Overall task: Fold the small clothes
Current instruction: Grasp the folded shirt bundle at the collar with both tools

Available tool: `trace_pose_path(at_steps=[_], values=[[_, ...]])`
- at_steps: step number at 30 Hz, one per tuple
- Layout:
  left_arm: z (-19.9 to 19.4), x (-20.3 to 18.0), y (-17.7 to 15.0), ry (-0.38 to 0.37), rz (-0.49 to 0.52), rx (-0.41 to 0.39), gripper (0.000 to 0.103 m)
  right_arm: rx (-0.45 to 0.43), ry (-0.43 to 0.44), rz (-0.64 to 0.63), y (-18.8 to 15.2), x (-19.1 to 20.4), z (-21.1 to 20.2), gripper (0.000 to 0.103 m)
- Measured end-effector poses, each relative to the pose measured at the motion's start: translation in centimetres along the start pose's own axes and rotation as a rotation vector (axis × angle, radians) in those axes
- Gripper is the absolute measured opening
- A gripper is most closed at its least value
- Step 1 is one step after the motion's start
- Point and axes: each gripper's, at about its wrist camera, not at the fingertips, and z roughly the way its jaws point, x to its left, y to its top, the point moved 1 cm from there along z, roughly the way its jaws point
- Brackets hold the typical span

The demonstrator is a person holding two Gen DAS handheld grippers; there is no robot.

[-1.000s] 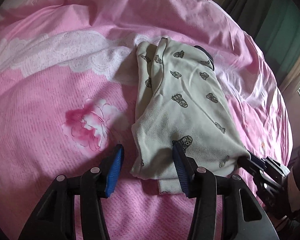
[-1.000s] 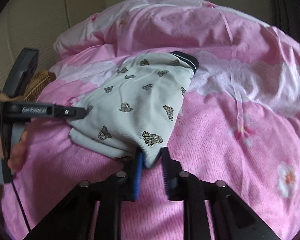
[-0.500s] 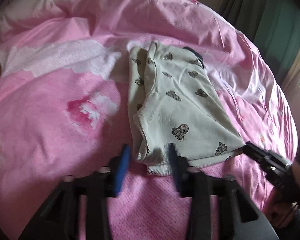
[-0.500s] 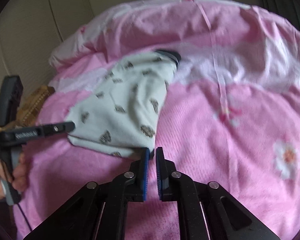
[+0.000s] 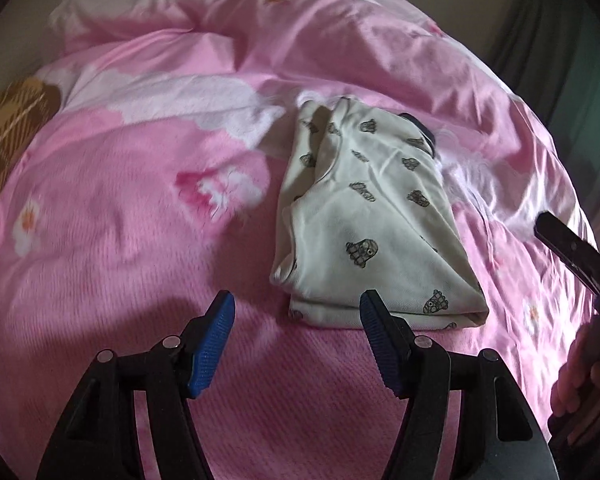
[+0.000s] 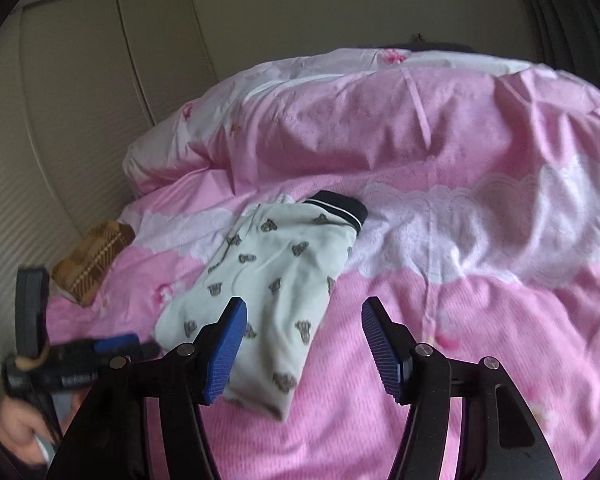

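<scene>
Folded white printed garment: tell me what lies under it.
The folded white printed garment lies on the pink floral bedcover. Its own lower layers peek out along one edge; anything else beneath is covered.

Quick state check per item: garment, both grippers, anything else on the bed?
printed garment: folded, flat on the bedcover, released.
left gripper: open, jaws just opening, nothing between them.
right gripper: open, jaws just opening, off the garment.
pink bedcover: spread, rumpled.
brown cushion: at the bed's edge.
</scene>
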Motion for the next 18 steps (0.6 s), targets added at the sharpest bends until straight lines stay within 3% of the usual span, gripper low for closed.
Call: trace_pose_path(at_steps=[4,11,18], values=[[-0.1,0.2,-0.8,-0.005,-0.091,-0.013,0.068,0.058,0.083,0.057,1.7,-1.9,3.2,0.066],[0.8,0.9,-2.9,-0.179,-0.361,-0.034,0.069,0.148,0.192,0.169,3.7,-5.0,8.9,0.066],[2.5,1.4,-3.1,-0.271,-0.484,-0.058,0.072,0.22,0.24,0.204,4.1,-6.0,12.8,0.066]])
